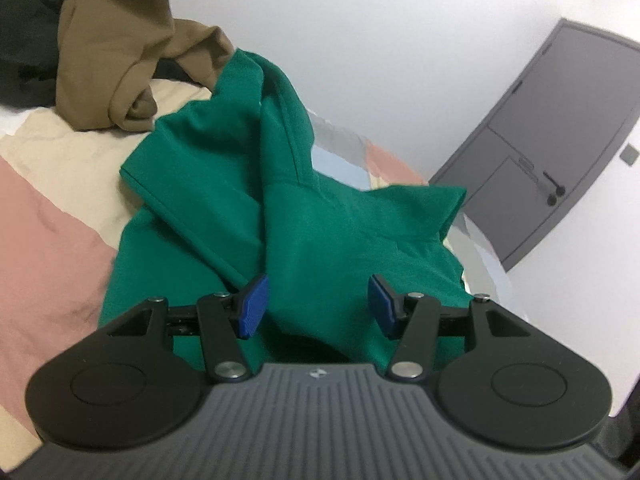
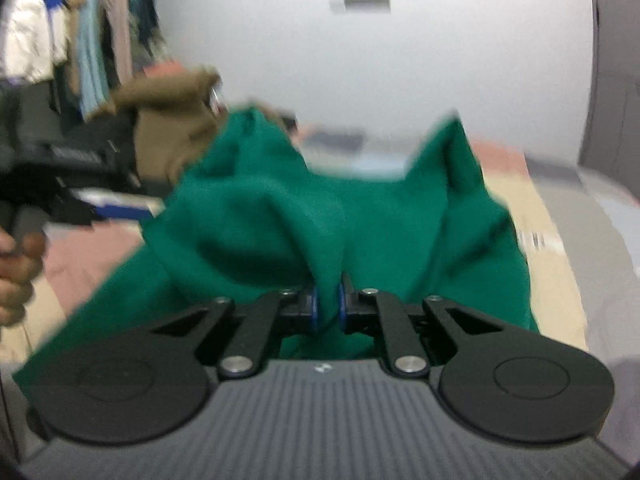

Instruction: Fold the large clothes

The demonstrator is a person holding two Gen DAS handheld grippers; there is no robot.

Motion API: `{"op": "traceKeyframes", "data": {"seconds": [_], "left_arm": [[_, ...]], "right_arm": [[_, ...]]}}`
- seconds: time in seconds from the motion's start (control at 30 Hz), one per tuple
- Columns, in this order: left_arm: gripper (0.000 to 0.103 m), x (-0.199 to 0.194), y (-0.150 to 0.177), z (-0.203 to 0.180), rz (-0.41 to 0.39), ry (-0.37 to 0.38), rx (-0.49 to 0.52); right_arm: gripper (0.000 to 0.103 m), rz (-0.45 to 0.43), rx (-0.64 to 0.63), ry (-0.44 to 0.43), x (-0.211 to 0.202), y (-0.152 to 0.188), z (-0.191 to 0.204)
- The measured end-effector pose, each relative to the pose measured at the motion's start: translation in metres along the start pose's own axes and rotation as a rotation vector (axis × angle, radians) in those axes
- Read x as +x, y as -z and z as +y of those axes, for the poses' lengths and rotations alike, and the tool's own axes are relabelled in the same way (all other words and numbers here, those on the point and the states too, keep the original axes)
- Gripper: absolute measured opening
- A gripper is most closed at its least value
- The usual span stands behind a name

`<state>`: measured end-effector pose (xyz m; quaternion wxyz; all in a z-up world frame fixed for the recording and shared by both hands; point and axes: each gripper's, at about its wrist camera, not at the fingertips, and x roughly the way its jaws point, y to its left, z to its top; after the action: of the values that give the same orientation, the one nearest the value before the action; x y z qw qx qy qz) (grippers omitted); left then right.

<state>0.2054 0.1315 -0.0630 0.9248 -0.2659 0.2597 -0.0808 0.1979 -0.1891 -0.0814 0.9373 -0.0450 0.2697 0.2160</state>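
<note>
A large green hooded sweatshirt (image 1: 320, 220) lies crumpled on the bed, its hood pointing away. My left gripper (image 1: 318, 306) is open just above the cloth, its blue pads (image 1: 252, 306) apart, holding nothing. In the blurred right wrist view my right gripper (image 2: 328, 308) is shut on a bunched fold of the green sweatshirt (image 2: 320, 220) and lifts it slightly. The left gripper (image 2: 112, 206) also shows in the right wrist view, at the left, held by a hand.
A brown garment (image 1: 128, 64) and a dark one (image 1: 24, 40) are piled at the far left of the bed. The bedcover (image 1: 52, 232) has pink and cream blocks. A grey door (image 1: 560, 140) stands at right. Clothes (image 2: 60, 20) hang at the far left.
</note>
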Motion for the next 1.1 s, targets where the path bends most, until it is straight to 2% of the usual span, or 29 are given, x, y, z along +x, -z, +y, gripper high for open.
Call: {"op": "traceKeyframes", "data": {"seconds": [0.13,0.23,0.27,0.3,0.37,0.4,0.63,0.73,0.8,0.87,1.1], "left_arm": [[0.060,0.007,0.010,-0.004,0.035,-0.022,0.034],[0.060,0.008,0.013,-0.006,0.032,-0.031,0.048],[0.060,0.007,0.012,-0.007,0.019,-0.033,0.051],[0.060,0.006,0.012,-0.007,0.010,-0.033,0.053],[0.060,0.004,0.010,-0.009,-0.006,-0.019,0.054],[0.060,0.002,0.009,-0.011,-0.012,-0.011,0.056],[0.060,0.010,0.008,-0.025,-0.036,0.052,0.081],[0.060,0.019,0.009,-0.029,-0.023,0.068,0.093],[0.060,0.028,0.011,-0.033,0.001,0.054,0.113],[0.060,0.034,0.015,-0.036,0.018,0.045,0.137],[0.060,0.054,0.025,-0.036,0.082,0.003,0.177]], "right_arm": [[0.015,0.162,0.042,0.002,0.019,0.014,-0.009],[0.017,0.166,0.079,-0.023,0.015,0.014,-0.013],[0.023,0.157,0.093,-0.033,0.012,0.013,-0.015],[0.039,0.145,0.106,-0.041,0.007,0.012,-0.017],[0.059,0.112,0.131,-0.054,-0.002,0.009,-0.021],[0.060,0.090,0.146,-0.068,-0.008,0.008,-0.025],[0.060,-0.092,0.276,-0.167,-0.033,-0.009,-0.045],[0.060,-0.115,0.275,-0.167,-0.021,-0.011,-0.042],[0.049,-0.111,0.257,-0.164,-0.006,-0.012,-0.039],[0.043,-0.082,0.228,-0.164,0.011,-0.012,-0.035],[0.042,0.034,0.176,-0.147,0.056,-0.004,-0.023]]}}
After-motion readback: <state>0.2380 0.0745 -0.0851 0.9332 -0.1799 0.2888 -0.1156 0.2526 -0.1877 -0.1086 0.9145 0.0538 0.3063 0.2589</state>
